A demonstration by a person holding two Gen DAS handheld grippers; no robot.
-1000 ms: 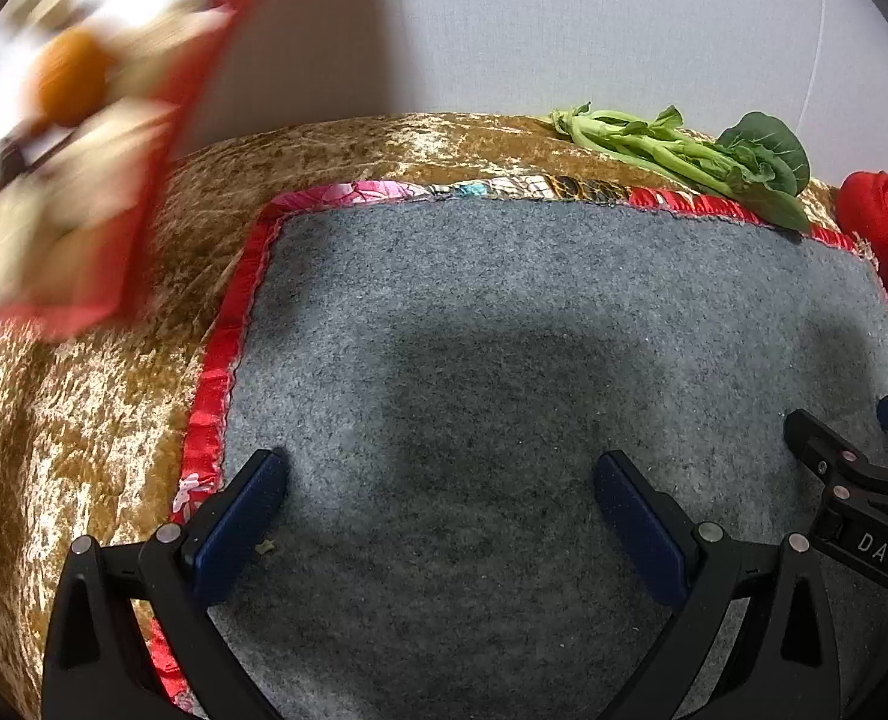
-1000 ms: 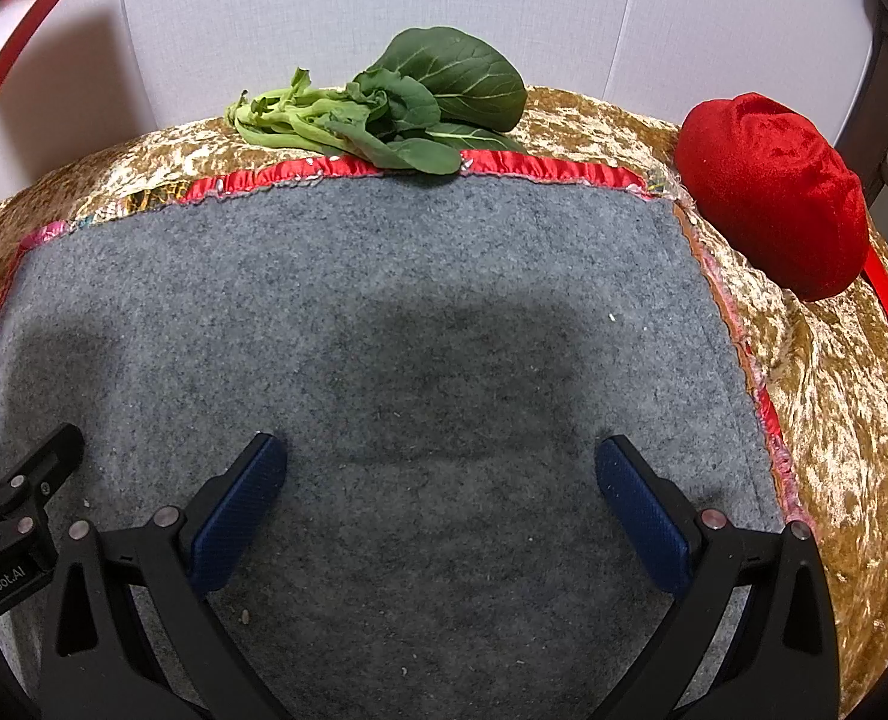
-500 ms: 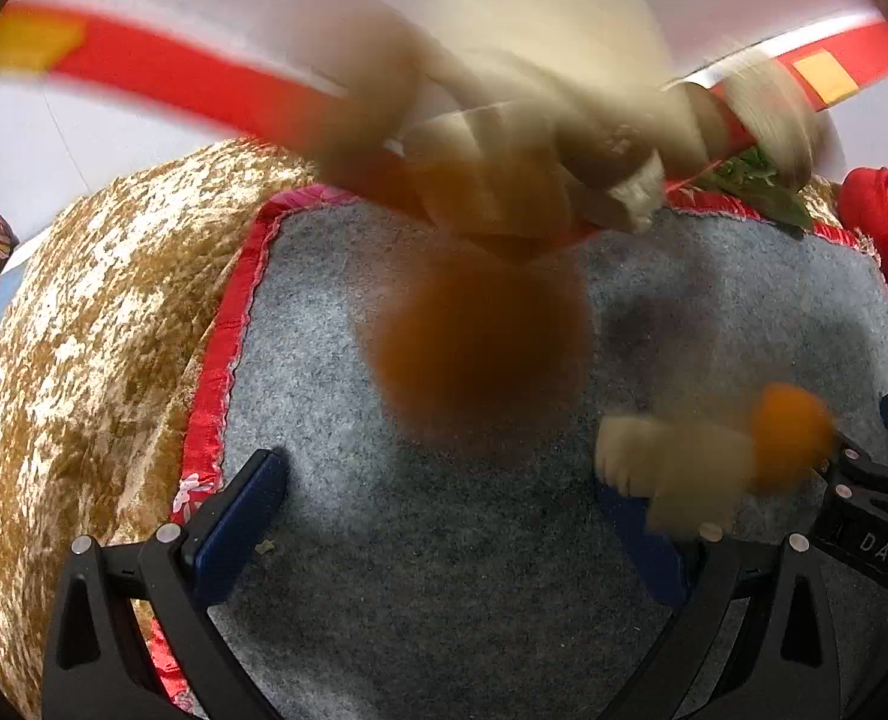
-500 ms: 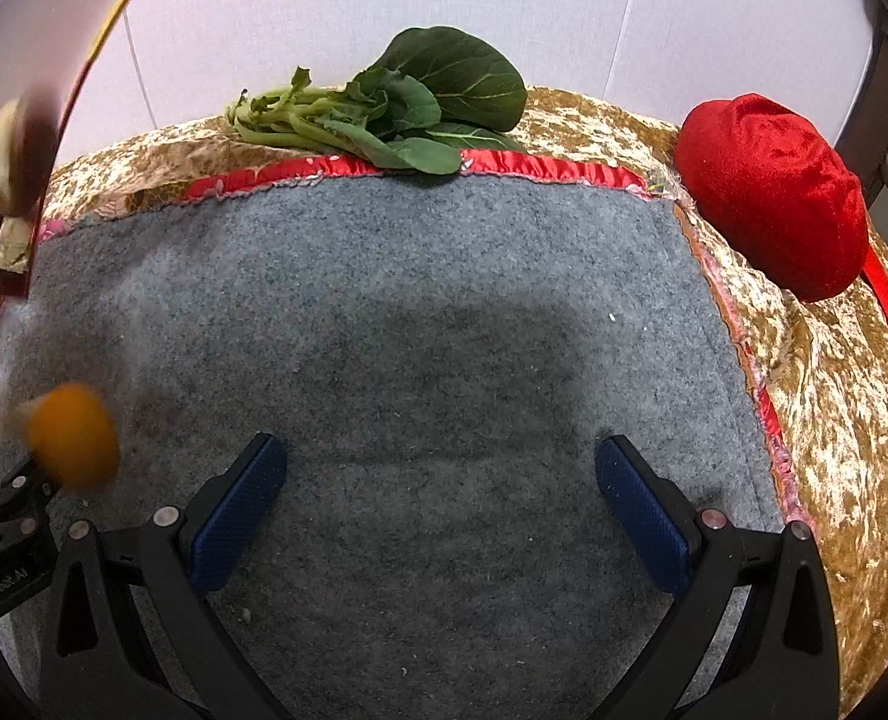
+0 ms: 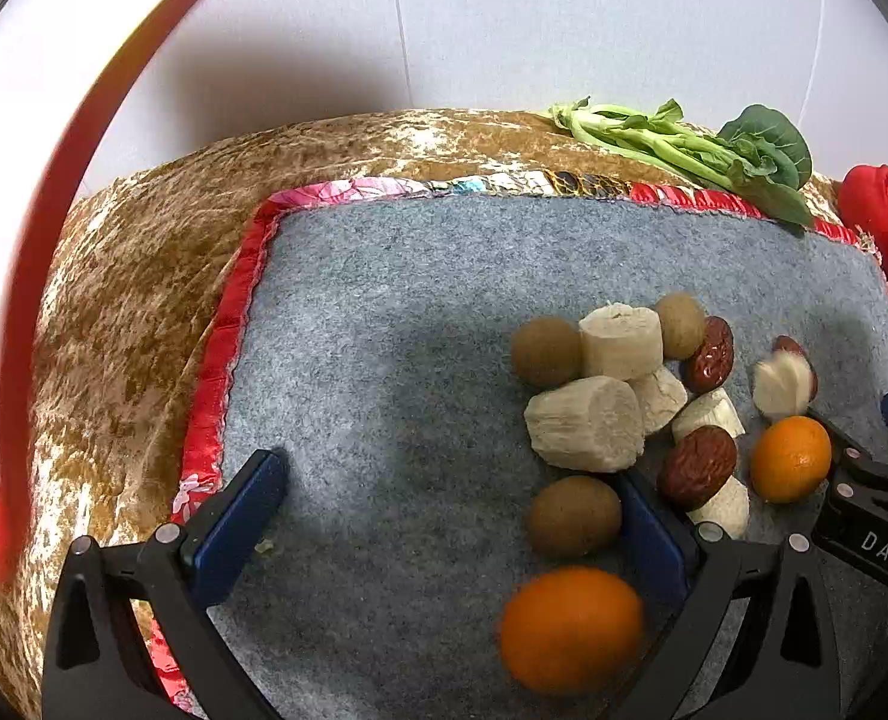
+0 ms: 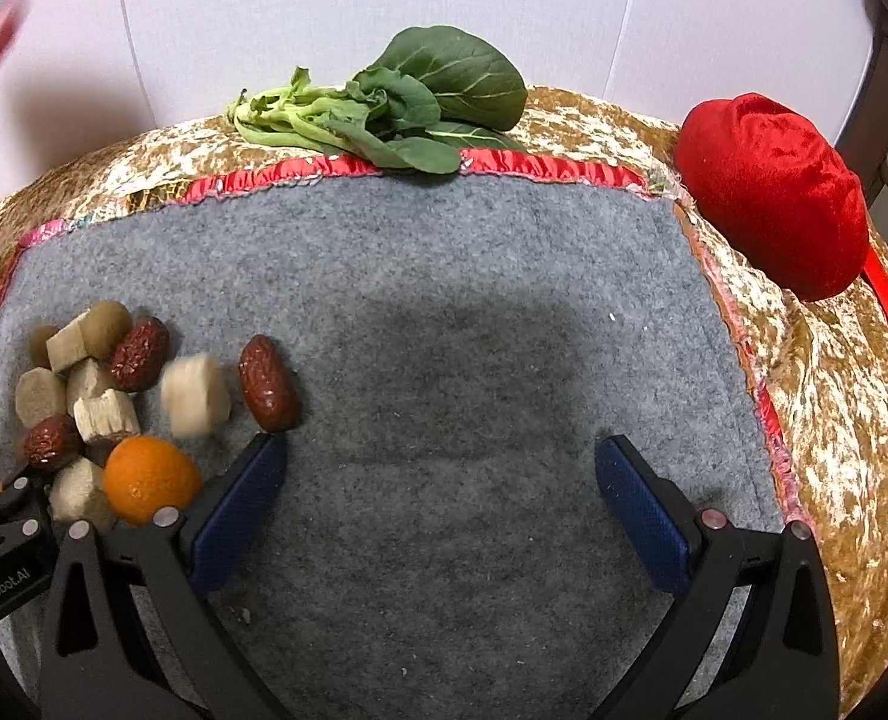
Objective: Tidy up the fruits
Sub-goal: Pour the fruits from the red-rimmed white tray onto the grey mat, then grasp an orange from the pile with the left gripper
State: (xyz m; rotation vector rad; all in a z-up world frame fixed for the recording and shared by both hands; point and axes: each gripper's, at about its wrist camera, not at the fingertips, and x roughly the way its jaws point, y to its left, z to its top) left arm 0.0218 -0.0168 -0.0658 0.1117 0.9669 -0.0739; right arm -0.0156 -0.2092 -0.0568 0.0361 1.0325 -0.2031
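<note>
A heap of fruit lies on the grey felt mat [image 5: 396, 312]: two oranges [image 5: 791, 459], one of them blurred [image 5: 570, 627], brown round fruits [image 5: 545, 351], red dates [image 5: 697, 465] and pale cut chunks [image 5: 585, 423]. My left gripper [image 5: 444, 492] is open, with the blurred orange and one brown fruit [image 5: 575, 515] just inside its right finger. In the right wrist view the heap sits at the far left, with an orange [image 6: 150, 477], a date [image 6: 269, 383] and a blurred pale chunk [image 6: 195, 396]. My right gripper [image 6: 438, 456] is open over bare mat [image 6: 474, 312].
Leafy greens [image 6: 384, 114] lie at the mat's far edge. A red velvet bundle [image 6: 768, 192] sits at the right on the gold cloth [image 6: 834, 396]. A blurred red-rimmed tray [image 5: 42, 240] sweeps across the upper left. A white wall stands behind.
The red-rimmed tray tipped over the mat and the fruit fell out onto it; one orange and a pale chunk still roll. The tray has swung away to the left. Both grippers held still.
</note>
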